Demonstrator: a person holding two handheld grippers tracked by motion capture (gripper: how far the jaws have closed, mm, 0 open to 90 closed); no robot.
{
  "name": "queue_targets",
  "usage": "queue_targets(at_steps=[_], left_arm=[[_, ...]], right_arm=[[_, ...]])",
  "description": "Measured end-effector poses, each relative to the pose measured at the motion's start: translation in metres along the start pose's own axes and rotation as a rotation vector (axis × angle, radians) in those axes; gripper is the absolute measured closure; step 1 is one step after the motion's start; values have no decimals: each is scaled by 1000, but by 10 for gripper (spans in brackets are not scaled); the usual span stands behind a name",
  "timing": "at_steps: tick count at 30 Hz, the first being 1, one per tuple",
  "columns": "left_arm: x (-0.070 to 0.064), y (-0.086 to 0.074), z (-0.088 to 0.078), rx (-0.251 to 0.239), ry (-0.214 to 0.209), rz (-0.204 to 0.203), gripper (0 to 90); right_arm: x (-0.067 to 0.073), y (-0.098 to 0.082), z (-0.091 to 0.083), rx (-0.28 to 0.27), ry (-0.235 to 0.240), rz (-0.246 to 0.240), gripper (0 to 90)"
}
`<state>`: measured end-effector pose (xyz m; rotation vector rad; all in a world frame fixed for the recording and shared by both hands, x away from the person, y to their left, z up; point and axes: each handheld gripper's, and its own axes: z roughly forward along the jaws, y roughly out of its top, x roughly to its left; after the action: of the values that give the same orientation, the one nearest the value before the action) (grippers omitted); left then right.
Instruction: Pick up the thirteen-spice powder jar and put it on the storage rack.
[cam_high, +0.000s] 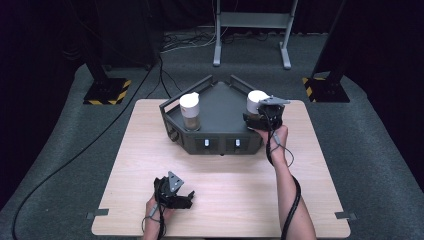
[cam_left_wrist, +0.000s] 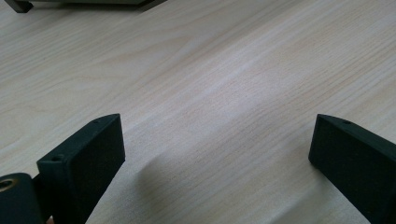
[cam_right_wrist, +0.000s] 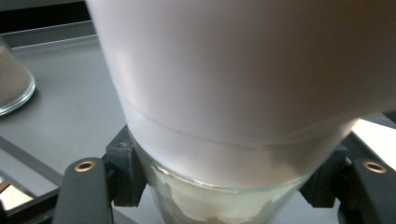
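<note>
White-capped glass jar (cam_right_wrist: 224, 112), pale contents

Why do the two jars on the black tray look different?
The right jar is clamped in the right gripper; the left jar stands free, with nothing touching it. The left jar holds brownish stuff; the right jar's contents look whitish in the right gripper view. Both are glass jars with white tops, and both are at the black tray.

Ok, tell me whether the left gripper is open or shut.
Open. The left gripper has its jaws wide apart over the bare table, nothing between them.
</note>
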<state>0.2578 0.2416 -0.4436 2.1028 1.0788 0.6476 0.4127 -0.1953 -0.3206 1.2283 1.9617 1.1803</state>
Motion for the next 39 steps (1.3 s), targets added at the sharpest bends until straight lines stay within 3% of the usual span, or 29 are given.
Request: queue_targets(at_steps=[11, 25, 39], left_arm=[[-1, 0, 0, -1, 2, 2, 34], [-1, 0, 0, -1, 2, 1, 33], [0, 0, 0, 0, 1, 1, 33]], right_arm=[[1, -2, 6, 3, 5, -1, 304], [12, -21, 5, -57, -28, -18, 304], [13, -17, 6, -45, -32, -16, 303]])
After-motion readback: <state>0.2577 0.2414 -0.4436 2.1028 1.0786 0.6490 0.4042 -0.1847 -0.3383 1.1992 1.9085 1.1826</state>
